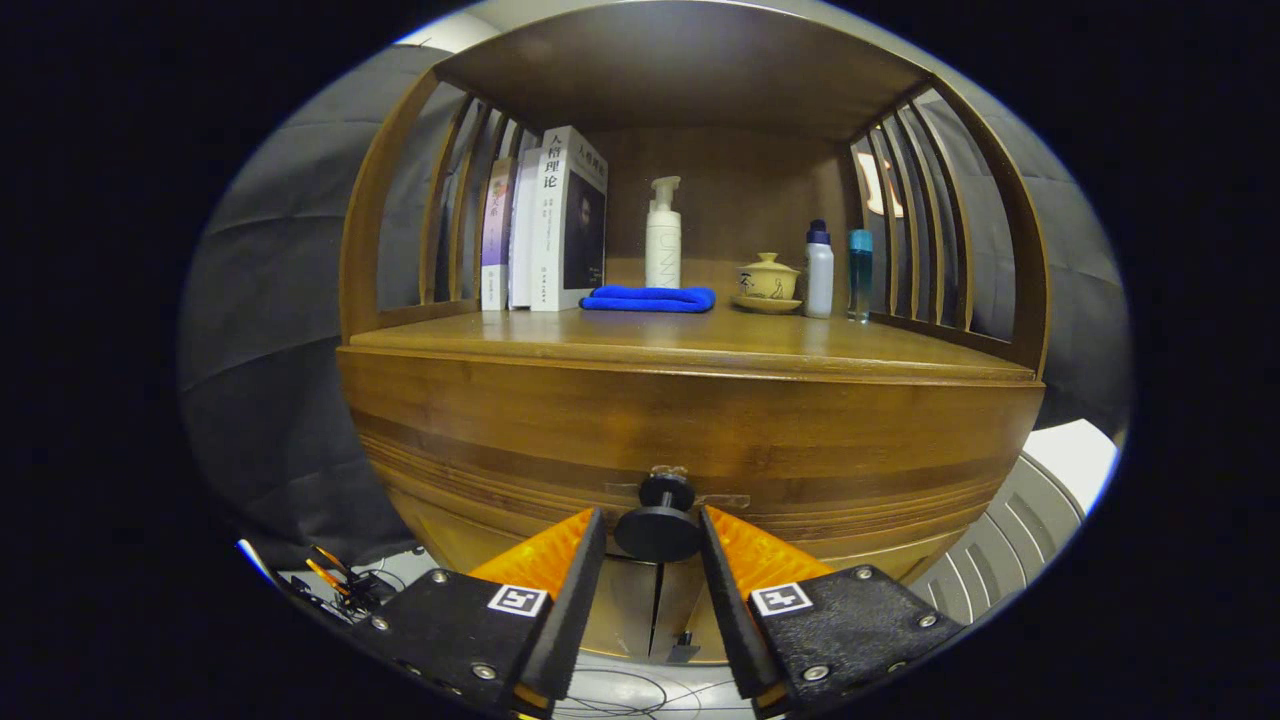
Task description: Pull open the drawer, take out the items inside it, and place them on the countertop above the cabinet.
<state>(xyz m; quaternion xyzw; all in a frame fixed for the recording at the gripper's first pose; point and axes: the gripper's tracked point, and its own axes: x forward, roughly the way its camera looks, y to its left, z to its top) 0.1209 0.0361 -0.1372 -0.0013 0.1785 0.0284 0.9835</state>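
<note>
The wooden cabinet's drawer front (690,440) stands flush and closed below the countertop (690,340). Its black round knob (657,532) sits right between my two orange-and-black fingertips. My gripper (652,522) is narrowed to the knob's width, with the left finger (585,560) and right finger (722,560) against its sides. The inside of the drawer is hidden.
At the back of the countertop stand books (548,225), a white pump bottle (663,235), a folded blue cloth (650,298), a lidded yellow cup on a saucer (768,282), a white bottle (819,268) and a blue bottle (860,272). Slatted side walls and a roof enclose this shelf. Cables (340,585) lie at lower left.
</note>
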